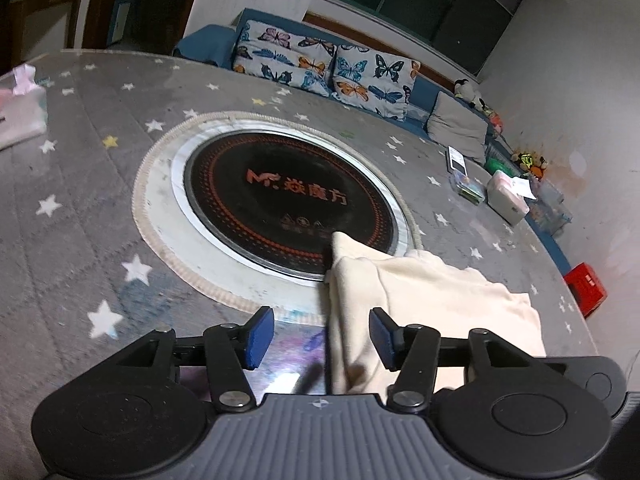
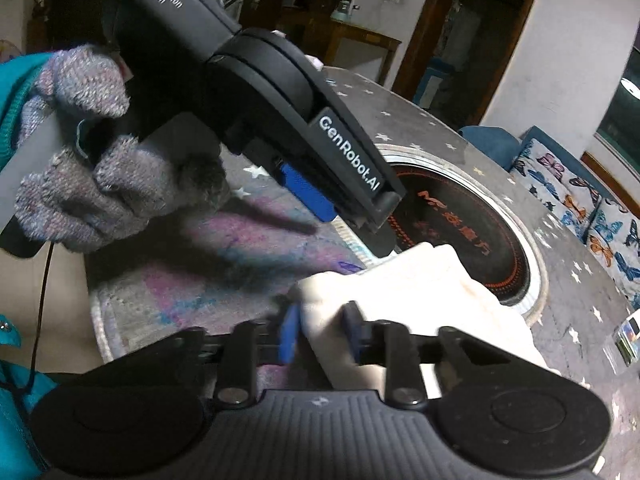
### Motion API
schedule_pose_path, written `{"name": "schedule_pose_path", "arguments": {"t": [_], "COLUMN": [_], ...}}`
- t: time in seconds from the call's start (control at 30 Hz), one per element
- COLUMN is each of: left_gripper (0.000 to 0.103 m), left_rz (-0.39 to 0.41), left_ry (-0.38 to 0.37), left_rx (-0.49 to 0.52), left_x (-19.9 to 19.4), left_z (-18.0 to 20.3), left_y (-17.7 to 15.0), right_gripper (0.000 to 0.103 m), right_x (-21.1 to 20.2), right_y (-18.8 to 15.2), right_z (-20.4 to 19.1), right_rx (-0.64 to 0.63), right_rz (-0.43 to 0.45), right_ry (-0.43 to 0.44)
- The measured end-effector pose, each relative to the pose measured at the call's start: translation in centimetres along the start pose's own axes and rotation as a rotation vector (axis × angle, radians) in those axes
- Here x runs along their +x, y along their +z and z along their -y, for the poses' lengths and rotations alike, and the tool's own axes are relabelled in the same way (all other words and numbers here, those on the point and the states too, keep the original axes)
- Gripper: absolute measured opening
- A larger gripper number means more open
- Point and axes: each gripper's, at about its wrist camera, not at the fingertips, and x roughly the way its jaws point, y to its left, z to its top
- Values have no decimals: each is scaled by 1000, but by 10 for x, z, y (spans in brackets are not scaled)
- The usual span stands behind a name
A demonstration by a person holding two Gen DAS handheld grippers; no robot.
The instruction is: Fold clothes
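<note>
Cream cloth is sitting pinched in the right tool; the left tool, fingers apart, is hovering over its edge on the desk—best gripping deep.

Left wrist view: low over grey star-patterned tablecloth, faces round black induction hob at 12 o'clock, butterfly-print sofa cushions beyond. Right wrist view: close above table edge, faces same hob at 1 o'clock. Both share hob, cushions, cream folded cloth.
</note>
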Motion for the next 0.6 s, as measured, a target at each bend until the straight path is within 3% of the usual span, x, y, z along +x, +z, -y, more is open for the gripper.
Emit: {"name": "schedule_pose_path", "arguments": {"t": [0.2, 0.6], "left_gripper": [67, 74], "left_rz": [-36, -88], "left_ry": [-24, -52], "left_rx": [-107, -291], "left_x": [10, 26], "left_z": [-3, -4], "left_y": [5, 14], "right_gripper": [10, 8], "right_x": [-11, -36], "right_y": [0, -3], "right_z": [19, 44], "right_rx": [99, 230], "right_rz": [40, 122], "right_ry": [35, 66]}}
